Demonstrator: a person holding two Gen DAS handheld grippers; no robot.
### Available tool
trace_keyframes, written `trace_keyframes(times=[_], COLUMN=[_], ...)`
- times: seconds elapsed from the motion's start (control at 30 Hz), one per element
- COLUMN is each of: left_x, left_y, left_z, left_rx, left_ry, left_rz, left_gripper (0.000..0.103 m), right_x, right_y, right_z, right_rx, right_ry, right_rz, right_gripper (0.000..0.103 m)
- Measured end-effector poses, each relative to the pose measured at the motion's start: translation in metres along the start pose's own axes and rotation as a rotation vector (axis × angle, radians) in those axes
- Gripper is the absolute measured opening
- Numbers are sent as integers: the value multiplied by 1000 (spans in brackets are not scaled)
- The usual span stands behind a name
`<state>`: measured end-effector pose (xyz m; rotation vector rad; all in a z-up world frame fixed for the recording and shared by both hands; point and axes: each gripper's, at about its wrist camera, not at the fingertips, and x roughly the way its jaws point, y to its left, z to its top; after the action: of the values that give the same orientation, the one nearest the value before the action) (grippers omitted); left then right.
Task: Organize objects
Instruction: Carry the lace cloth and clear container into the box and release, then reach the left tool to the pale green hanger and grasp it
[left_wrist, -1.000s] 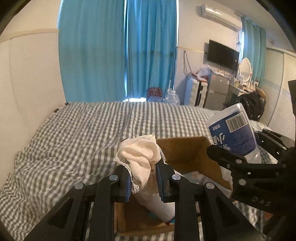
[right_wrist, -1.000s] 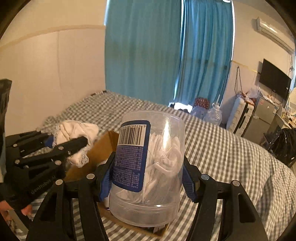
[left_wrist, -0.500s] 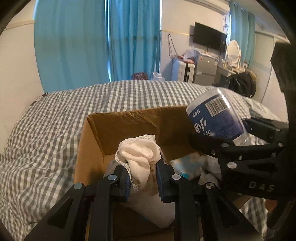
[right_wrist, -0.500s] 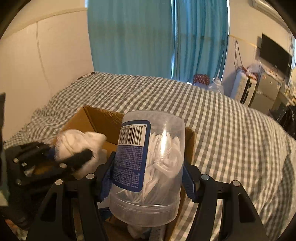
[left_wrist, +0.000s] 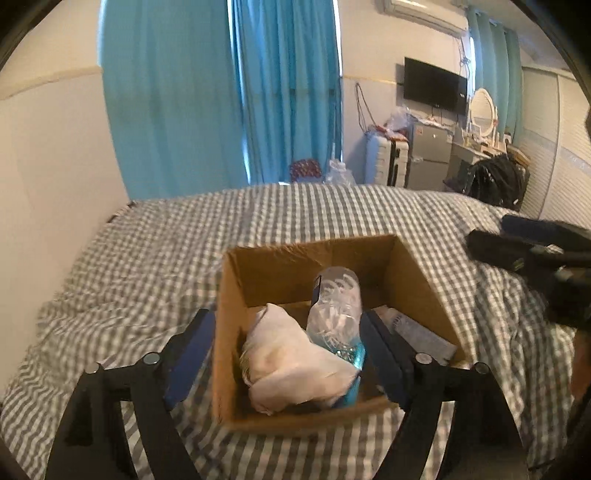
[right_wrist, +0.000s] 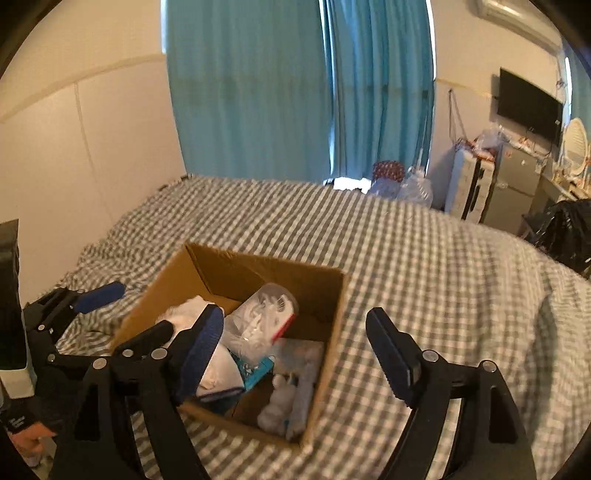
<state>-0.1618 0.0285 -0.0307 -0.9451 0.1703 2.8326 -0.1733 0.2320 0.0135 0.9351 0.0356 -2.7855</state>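
- Both grippers are empty, jaws spread wide: left gripper (left_wrist: 286, 347) and right gripper (right_wrist: 295, 350).
- Cloth (left_wrist: 291, 363) and plastic jar (left_wrist: 336, 306) sit inside the cardboard box (left_wrist: 325, 258) on the bed (left_wrist: 166, 266).
- Jar leans lengthwise away from the left jaws, which look nearer.

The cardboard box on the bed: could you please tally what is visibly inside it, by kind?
In the cardboard box:
Clear plastic jar: 1
White cloth bundle: 1
Teal packet: 1
Soft white items, too blurred to separate: about 2
Total: about 5
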Motion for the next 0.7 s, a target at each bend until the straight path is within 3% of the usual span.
trace_keyframes(times=[0.03,0.33,0.43,0.7], left_x=[-10,-102,-130,-170], left_y=[0,-1,-2,-12], left_z=[0,12,10,-17], left_rx=[-8,-89,-96,-87], left_ry=[-9,-126,-164,-208], left_rz=[5,17,25,31], left_gripper=[91,99,103,103], right_x=[-17,-151,-177,-211], right_y=[1,9,14,23], right_z=[1,4,-1,-31], right_rx=[-6,-48,-52,-34], right_ry=[-19,-171,-205,-211], right_rz=[-4,-72,-89,-104], right_gripper=[81,95,103,103])
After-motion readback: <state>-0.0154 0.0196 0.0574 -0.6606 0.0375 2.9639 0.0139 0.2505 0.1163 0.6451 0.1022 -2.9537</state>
